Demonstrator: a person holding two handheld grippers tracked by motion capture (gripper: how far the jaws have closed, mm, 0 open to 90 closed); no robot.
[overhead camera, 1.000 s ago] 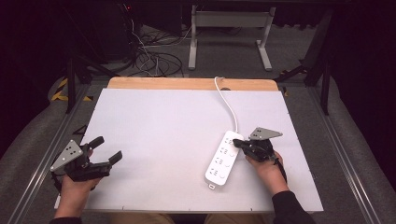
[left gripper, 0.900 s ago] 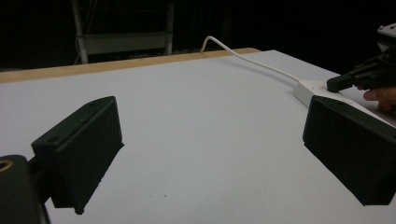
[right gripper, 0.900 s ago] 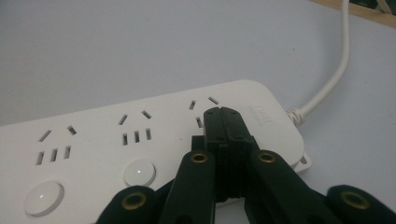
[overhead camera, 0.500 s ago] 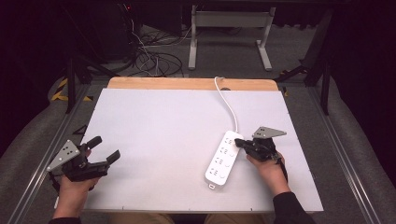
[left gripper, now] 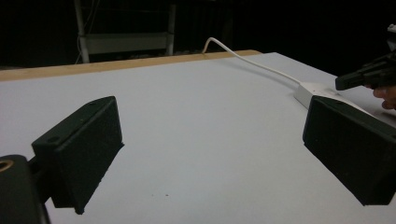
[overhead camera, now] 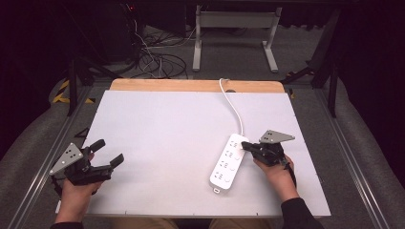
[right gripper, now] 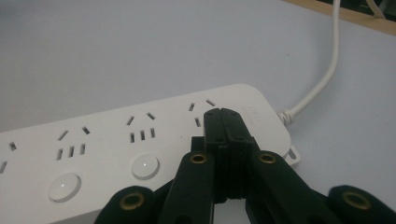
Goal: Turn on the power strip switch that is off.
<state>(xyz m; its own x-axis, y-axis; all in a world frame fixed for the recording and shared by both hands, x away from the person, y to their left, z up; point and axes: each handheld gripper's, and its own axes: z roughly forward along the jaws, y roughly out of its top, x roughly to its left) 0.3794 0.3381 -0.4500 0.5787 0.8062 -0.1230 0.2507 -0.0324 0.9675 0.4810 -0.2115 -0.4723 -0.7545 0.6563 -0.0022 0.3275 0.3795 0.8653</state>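
One power strip (overhead camera: 228, 161) with one cord (overhead camera: 233, 106) lies right of centre on the tabletop (overhead camera: 167, 133). The right gripper (overhead camera: 246, 145), jaws pressed together, sits over its cord end. The left gripper (overhead camera: 107, 152), jaws spread, has drifted slightly toward the near-left corner.

My tongs are black: the left gripper (overhead camera: 106, 153) and right gripper (overhead camera: 247, 145) each carry a grey triangular plate, brass-ringed screws, dark sleeves.

A white-topped bench (overhead camera: 157, 119) with a wooden far edge (overhead camera: 191, 85) stands on grey floor (overhead camera: 38, 138). Beyond, at the top of the frame, tangled cables (overhead camera: 157, 59) and a white frame (overhead camera: 234, 28) sit in darkness.
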